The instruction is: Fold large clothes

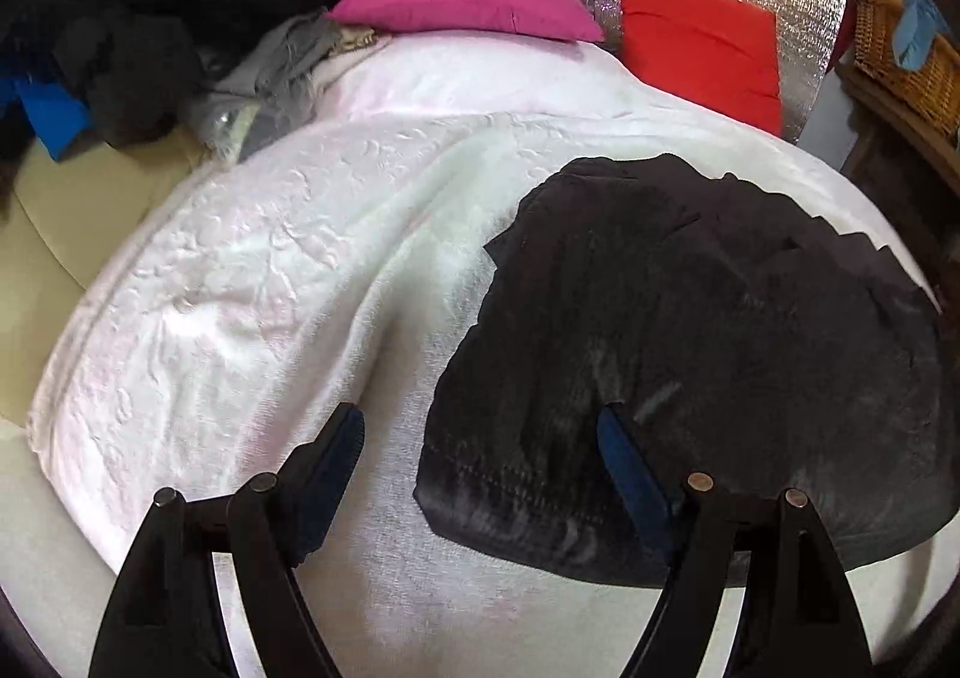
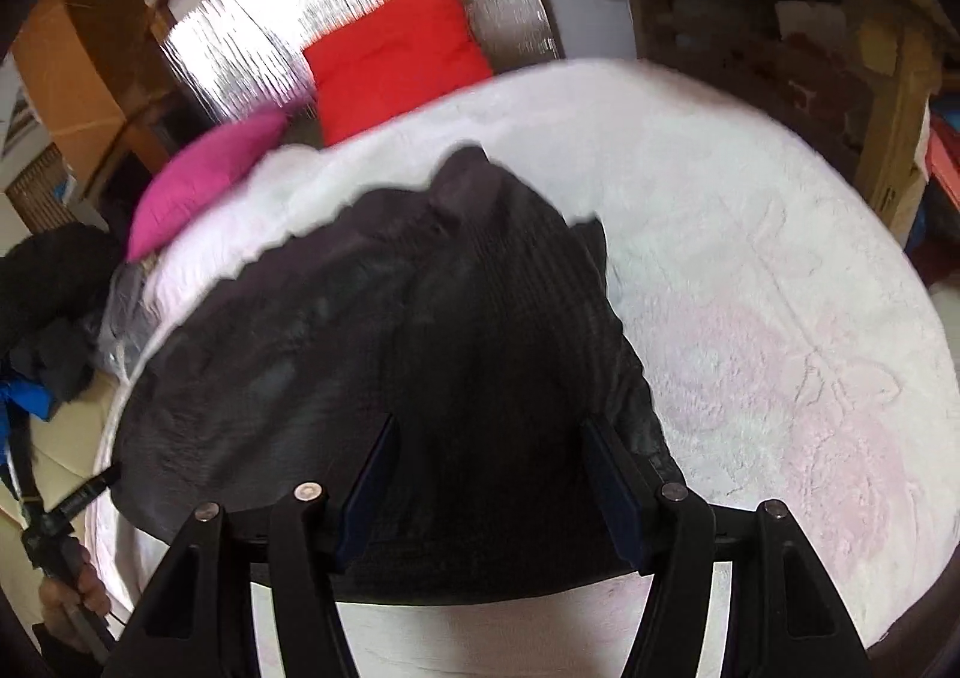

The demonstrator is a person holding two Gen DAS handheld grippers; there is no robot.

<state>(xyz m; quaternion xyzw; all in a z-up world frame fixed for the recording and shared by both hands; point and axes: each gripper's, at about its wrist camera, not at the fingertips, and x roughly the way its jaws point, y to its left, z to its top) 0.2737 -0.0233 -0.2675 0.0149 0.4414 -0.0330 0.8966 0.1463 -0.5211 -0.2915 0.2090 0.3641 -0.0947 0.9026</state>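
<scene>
black garment [image 1: 708, 330] lies folded (loosely) on white blanket [image 1: 252, 282].

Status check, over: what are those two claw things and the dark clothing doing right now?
Left gripper and right gripper: jaws open, empty. Dark garment bunched on white blanket. Nothing in the way.

A black garment [image 2: 384, 354] lay spread over a white blanket [image 2: 768, 330] across the middle of the frame. The right hand-held gripper [image 2: 489, 474] hovered at the bottom centre, jaws apart above the dark cloth. A red cushion [image 2: 390, 60] and a pink cushion [image 2: 204, 180] sat upper left.
</scene>
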